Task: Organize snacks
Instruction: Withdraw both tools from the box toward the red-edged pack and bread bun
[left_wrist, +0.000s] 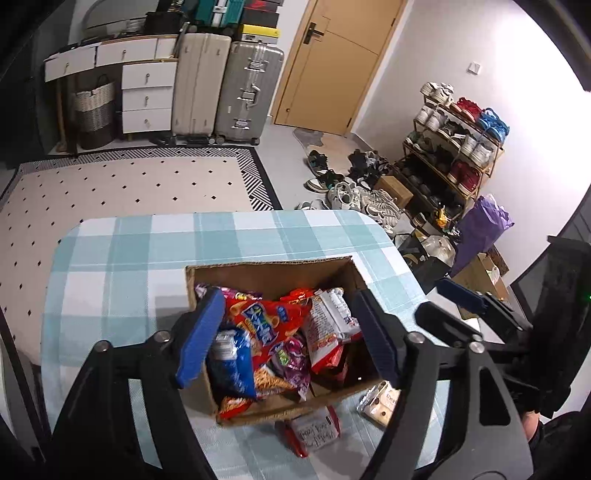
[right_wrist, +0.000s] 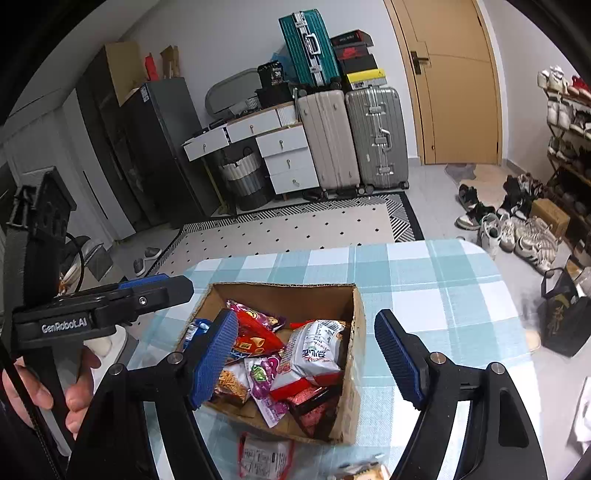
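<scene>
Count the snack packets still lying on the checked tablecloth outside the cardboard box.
2. A red-and-white packet lies just in front of the brown cardboard box; a clear-wrapped biscuit packet lies off the box's near right corner. Others may be hidden below the gripper frames.

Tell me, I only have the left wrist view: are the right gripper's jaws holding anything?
Observer: No. The right gripper hangs over the cardboard box, jaws open with nothing gripped.
Operator: What stands left of the white drawers? It is just dark here.
Observer: A tall dark fridge stands against the wall, left of the white drawers.
Operator: Anything on the floor on that side?
Observer: A pair of grey slippers lies just off the left edge of the rug.
</scene>
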